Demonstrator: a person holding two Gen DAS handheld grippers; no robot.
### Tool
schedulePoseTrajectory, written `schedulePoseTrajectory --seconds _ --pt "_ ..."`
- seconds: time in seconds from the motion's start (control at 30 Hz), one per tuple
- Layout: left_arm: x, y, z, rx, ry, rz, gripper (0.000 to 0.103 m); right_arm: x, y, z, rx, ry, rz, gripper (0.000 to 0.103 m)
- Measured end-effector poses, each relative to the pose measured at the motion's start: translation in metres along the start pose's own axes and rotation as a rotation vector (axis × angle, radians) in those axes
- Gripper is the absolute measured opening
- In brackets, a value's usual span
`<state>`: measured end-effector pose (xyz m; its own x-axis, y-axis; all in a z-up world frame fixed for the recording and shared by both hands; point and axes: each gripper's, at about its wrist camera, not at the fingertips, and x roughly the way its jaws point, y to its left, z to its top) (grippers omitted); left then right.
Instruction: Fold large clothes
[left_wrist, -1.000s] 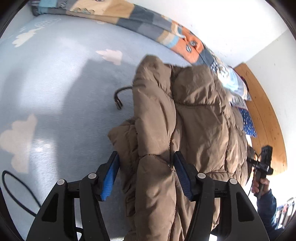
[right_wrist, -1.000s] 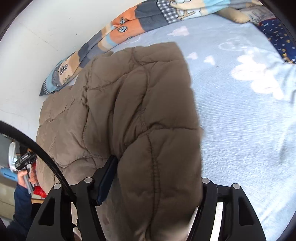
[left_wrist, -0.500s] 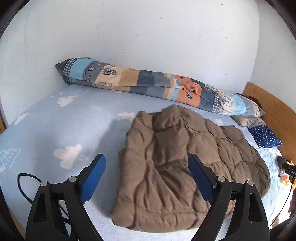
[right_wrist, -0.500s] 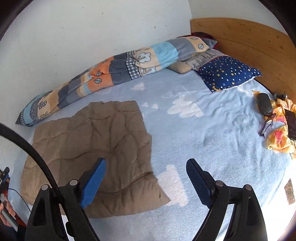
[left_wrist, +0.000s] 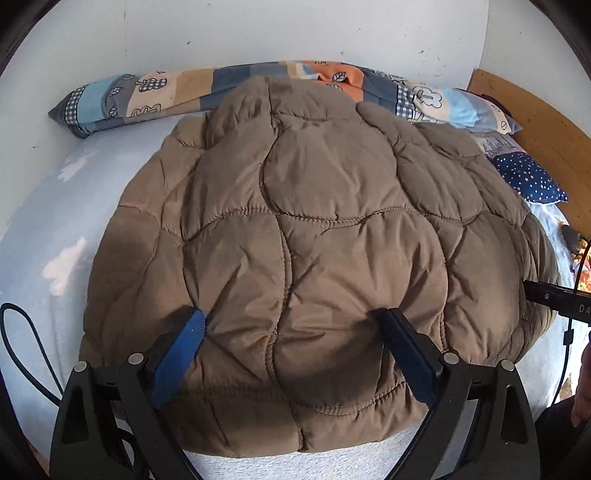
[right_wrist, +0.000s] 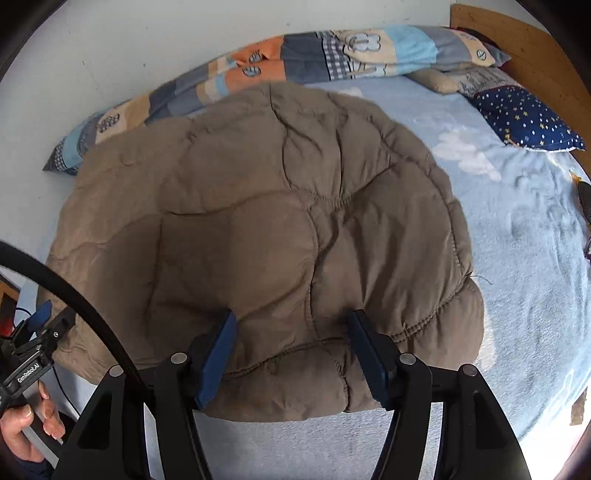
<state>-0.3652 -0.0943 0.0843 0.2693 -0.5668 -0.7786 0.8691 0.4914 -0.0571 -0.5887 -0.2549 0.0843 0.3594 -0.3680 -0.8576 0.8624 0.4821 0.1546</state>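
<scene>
brown quilted jacket (right_wrist: 280, 229) covering near bed, open blue sheet (right_wrist: 517, 258) rightward, rolled patchwork blanket (right_wrist: 332, 55) lining the wall

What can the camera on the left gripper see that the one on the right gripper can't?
Only the left view shows the cable loop lying on the bed sheet. Only the right view shows a hand holding the other gripper's handle. Both show the brown quilted jacket on the bed, the patchwork blanket along the wall, and the starry blue pillow.
</scene>
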Motion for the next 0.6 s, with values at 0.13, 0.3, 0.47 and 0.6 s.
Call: schedulePoseTrajectory --seconds 0.13,0.3,0.47,0.6 --pt "0.013 -0.001 -0.005 0.015 0.025 0.007 0.103 0.023 0.007 0.000 -0.045 0.058 -0.047 0.072" --pt "-0.006 0.000 -0.013 0.034 -0.055 -0.009 0.103 0.018 0.012 -0.005 -0.065 0.037 -0.070 0.073" --pt "-0.053 -0.018 -0.031 0.099 -0.155 0.000 0.103 -0.026 0.019 -0.025 -0.112 -0.078 -0.099 0.073" --pt "-0.113 -0.047 -0.051 0.146 -0.274 -0.046 0.103 -0.073 0.011 -0.049 -0.095 -0.209 -0.066 0.077"
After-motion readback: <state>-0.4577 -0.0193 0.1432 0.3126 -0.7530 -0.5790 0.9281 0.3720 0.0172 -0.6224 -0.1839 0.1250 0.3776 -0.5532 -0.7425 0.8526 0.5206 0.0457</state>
